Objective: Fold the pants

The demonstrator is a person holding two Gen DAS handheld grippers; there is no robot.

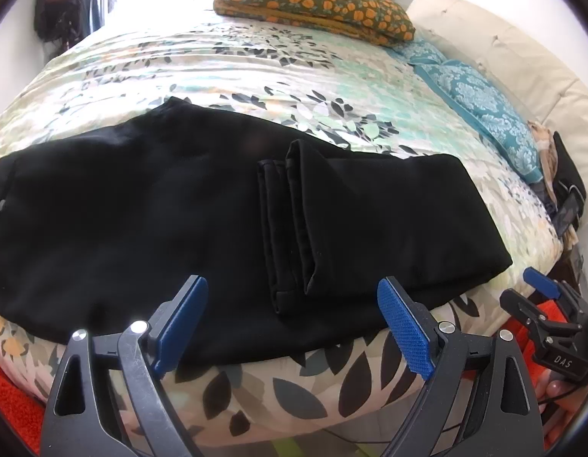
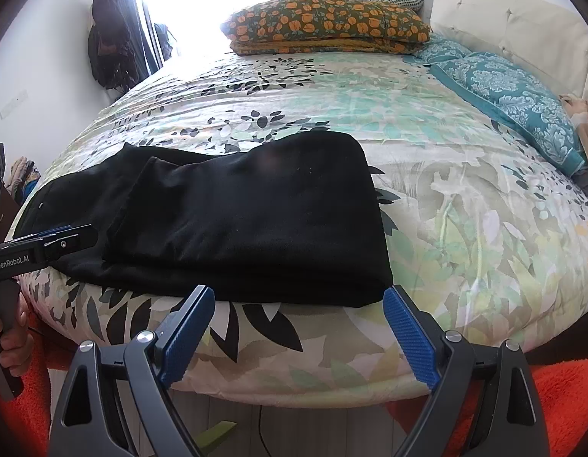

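Note:
Black pants (image 1: 149, 205) lie on the bed near its front edge, the leg ends folded back over the middle, hems (image 1: 290, 224) on top. In the right wrist view the pants (image 2: 248, 221) lie left of centre. My left gripper (image 1: 294, 323) is open and empty, just in front of the pants at the bed edge. My right gripper (image 2: 297, 335) is open and empty, in front of the pants' right folded edge. Each gripper also shows in the other view: the right one (image 1: 541, 304), the left one (image 2: 54, 243).
The bed has a floral quilt (image 2: 446, 198). An orange-flowered pillow (image 2: 332, 23) and teal pillows (image 2: 515, 91) lie at the far side by a cream headboard (image 2: 515, 23). An orange rug (image 2: 560, 400) covers the floor below. Dark bags (image 2: 107, 38) hang on the left wall.

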